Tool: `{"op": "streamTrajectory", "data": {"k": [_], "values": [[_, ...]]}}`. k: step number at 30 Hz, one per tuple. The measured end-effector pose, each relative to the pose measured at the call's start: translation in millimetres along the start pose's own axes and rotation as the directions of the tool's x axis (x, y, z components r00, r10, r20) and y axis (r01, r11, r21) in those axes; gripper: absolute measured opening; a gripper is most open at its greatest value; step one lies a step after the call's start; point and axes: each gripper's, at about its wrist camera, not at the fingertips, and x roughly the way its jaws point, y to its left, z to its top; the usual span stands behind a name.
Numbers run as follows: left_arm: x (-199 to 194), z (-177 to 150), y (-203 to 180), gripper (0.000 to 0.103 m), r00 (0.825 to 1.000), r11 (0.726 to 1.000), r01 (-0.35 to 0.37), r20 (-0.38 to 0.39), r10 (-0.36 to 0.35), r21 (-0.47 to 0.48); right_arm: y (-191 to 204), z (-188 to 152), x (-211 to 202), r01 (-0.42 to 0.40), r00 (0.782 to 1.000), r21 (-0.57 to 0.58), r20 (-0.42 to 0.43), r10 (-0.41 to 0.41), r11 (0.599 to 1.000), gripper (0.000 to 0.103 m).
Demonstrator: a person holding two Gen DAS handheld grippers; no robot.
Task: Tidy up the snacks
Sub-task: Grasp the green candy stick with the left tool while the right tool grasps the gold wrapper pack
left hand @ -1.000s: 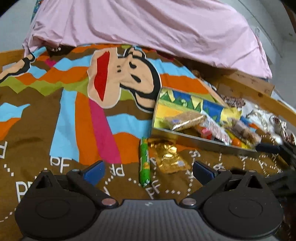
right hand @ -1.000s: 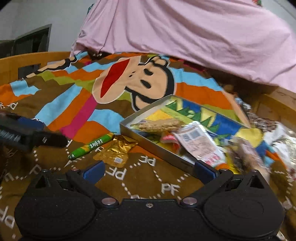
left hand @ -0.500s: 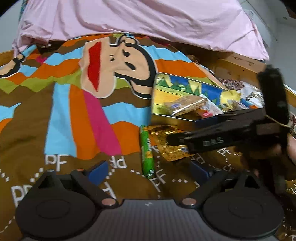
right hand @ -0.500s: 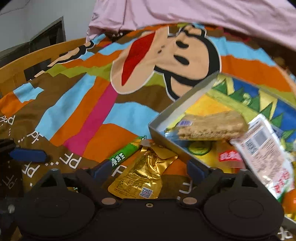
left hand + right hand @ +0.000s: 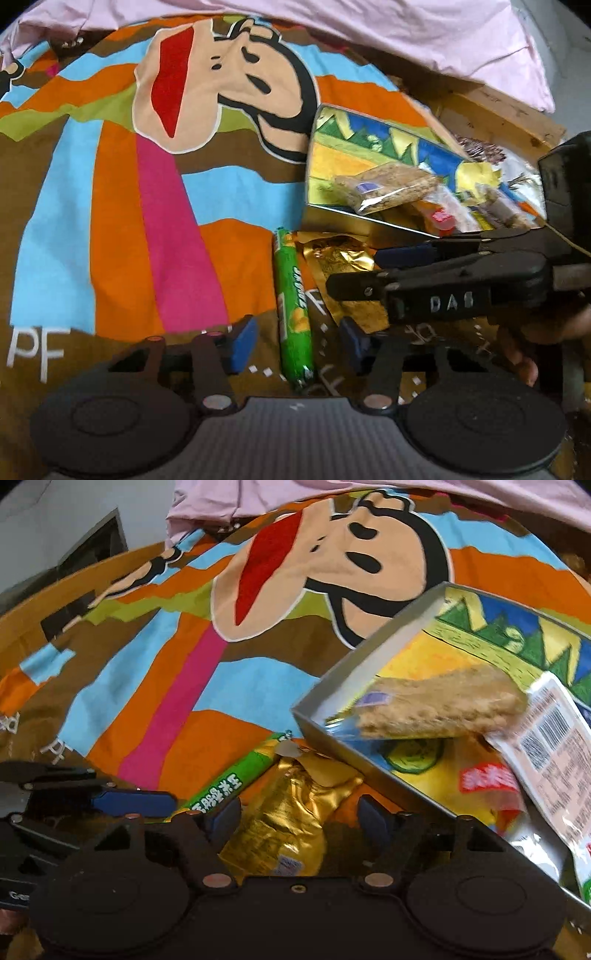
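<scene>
The left gripper (image 5: 295, 343) is low over the bed cover (image 5: 122, 229), fingers (image 5: 242, 343) partly open, w/ the near end of the green stick (image 5: 293, 306) lying between them; the pads are not touching it, so nothing is held. The stick lies flat on the cover and runs straight away from the fingers. Just right of it, touching along one edge, lies the gold pouch (image 5: 343, 266), beyond the right finger. The right gripper (image 5: 295, 818) is also low, fingers (image 5: 373, 821) partly open on both sides of the gold pouch (image 5: 284, 823); a gap shows at each side, so no grip yet. In the left view the right gripper (image 5: 354, 273) comes in from the right side, its tips over the pouch. In the right view the green stick (image 5: 229, 781) lies to the left of the left finger, and the left gripper (image 5: 136, 803) is seen further left. The tin (image 5: 332, 734) is ahead and right of the right fingers, its near corner just beside the pouch's far end. Inside the tin are a cracker pack (image 5: 439, 709) and a white packet (image 5: 554, 746) w/ barcode, plus more wrappers below them. A pink sheet (image 5: 369, 33) lies at the far end of the bed.
</scene>
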Motion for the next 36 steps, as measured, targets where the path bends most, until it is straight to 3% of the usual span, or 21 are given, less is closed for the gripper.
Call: {"op": "streamTrajectory", "data": {"k": [3, 5, 7, 9, 12, 16, 24, 29, 33, 36], "values": [[2.4, -0.4, -5.2, 0.036, 0.998, 0.998, -0.053, -0.018, 0.054, 0.04, 8.1, -3.0, 3.9, 0.033, 0.999, -0.031, 0.005, -0.033, 0.999, 0.071], [0.0, -2.9, -6.9, 0.028, 0.997, 0.996, -0.066, -0.027, 0.068, 0.057, 8.2, -5.9, 2.8, 0.034, 0.999, -0.044, 0.011, -0.033, 0.998, 0.064], [-2.6, -4.7, -6.2, 0.023, 0.997, 0.997, -0.064, -0.034, 0.065, 0.047, 5.1, -7.2, -2.1, 0.017, 1.0, -0.033, 0.013, -0.017, 0.999, 0.046], [-4.6, -5.9, -6.5, 0.019, 0.997, 0.997, -0.066, -0.039, 0.067, 0.036, 4.6, -8.2, -8.1, 0.01, 1.0, -0.029, 0.007, -0.01, 1.0, 0.043], [-10.3, -7.1, -10.5, 0.018, 0.995, 0.997, -0.08, -0.053, 0.081, 0.02, 3.7, -13.8, -18.8, -0.016, 1.0, -0.003, -0.01, 0.016, 1.0, 0.041], [-27.6, -15.1, -17.6, 0.018, 0.993, 0.996, -0.08, -0.084, 0.078, -0.029, -0.7, -26.4, -39.6, -0.045, 0.998, 0.057, -0.039, 0.047, 0.997, 0.031], [-64.7, -50.5, -26.8, 0.018, 0.995, 0.996, -0.045, -0.087, 0.038, -0.08, -19.2, -63.5, -77.4, -0.099, 0.993, 0.169, -0.041, 0.107, 0.981, 0.031], [-61.7, -39.7, -26.3, 0.02, 0.992, 0.992, -0.065, -0.119, 0.053, -0.104, -21.2, -63.7, -72.5, -0.116, 0.992, 0.217, -0.018, 0.123, 0.969, 0.042], [-49.5, -27.6, -25.1, 0.029, 0.989, 0.991, -0.094, -0.123, 0.081, -0.098, -25.3, -60.6, -63.4, -0.144, 0.989, 0.263, 0.011, 0.146, 0.954, 0.054], [-37.1, -19.9, -24.2, 0.033, 0.988, 0.99, -0.093, -0.129, 0.08, -0.102, -30.4, -56.1, -54.5, -0.15, 0.989, 0.296, 0.03, 0.148, 0.943, 0.056]]}}
